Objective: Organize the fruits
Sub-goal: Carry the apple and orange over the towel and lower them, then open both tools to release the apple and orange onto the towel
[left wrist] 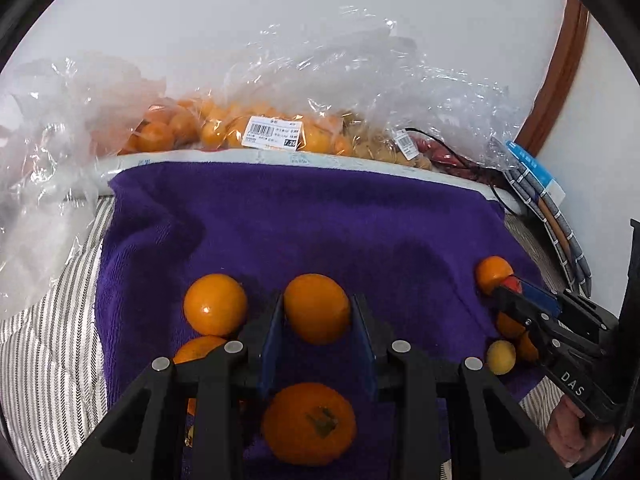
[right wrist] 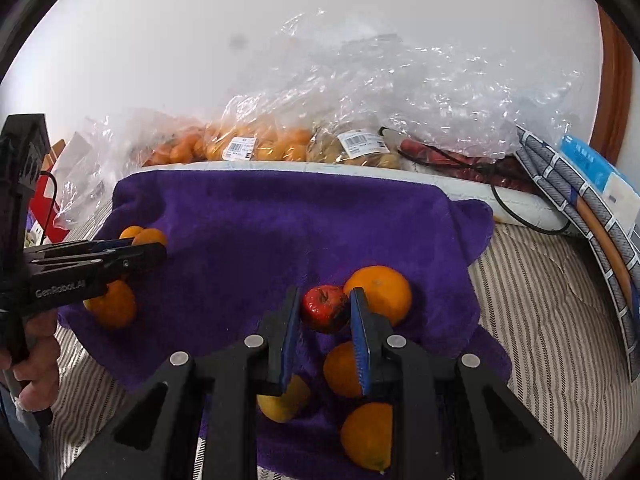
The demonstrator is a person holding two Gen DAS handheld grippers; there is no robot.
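Sitting on a purple towel (left wrist: 320, 216) over striped bedding (left wrist: 52, 340), an orange (left wrist: 317, 308) fills the left gripper (left wrist: 318, 312), pads touching it. Right view: right gripper (right wrist: 325, 312) brackets a red apple (right wrist: 324, 308), not clearly pinching. Bagged oranges (right wrist: 256, 144) line the white wall (right wrist: 200, 40).

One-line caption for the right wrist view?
Right gripper open around a red apple beside oranges on a purple towel.
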